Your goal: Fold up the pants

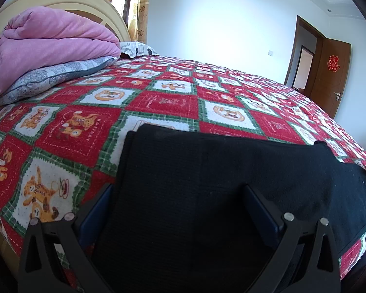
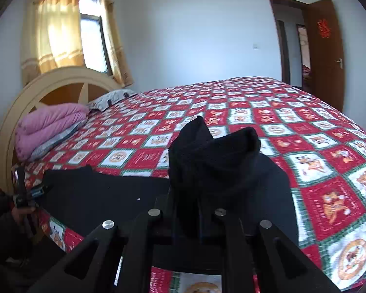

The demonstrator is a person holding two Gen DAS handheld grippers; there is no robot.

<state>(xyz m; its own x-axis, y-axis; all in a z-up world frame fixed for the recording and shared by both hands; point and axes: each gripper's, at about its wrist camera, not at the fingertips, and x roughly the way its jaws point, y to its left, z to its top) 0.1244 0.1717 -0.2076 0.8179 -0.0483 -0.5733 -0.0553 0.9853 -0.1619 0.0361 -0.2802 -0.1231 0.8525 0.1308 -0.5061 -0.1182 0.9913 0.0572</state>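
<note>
Black pants (image 1: pixel 207 183) flat on the bed's red-and-green checked quilt (image 1: pixel 158 102), near edge, spanning both views.

Right tongs (image 2: pixel 188 210): nearly closed, pinching a bunched end of the pants, fabric standing up in a black peak between the jaws. Rest of the garment spread out toward the left tongs.

Left tongs (image 1: pixel 180 210): jaws wide apart, straddling the other end of the pants. Blue pads either side of the cloth, no visible squeeze. Looks like hovering over or resting on the fabric, not gripping.

Likely step: carrying the pinched end over to make the lengthwise fold.

To do it well:
- Keep the pinch tight; bunched cloth slips out easily.
- Lift just enough to clear the lower layer, otherwise drags and wrinkles it.
- Use left tongs as an anchor on the far end, so the base does not slide on the quilt.
- Land end on end, edges matched, then release low.

Pink folded duvet (image 1: pixel 48 46) and pillow (image 1: pixel 56 78) by the headboard well apart, no interference.
</note>
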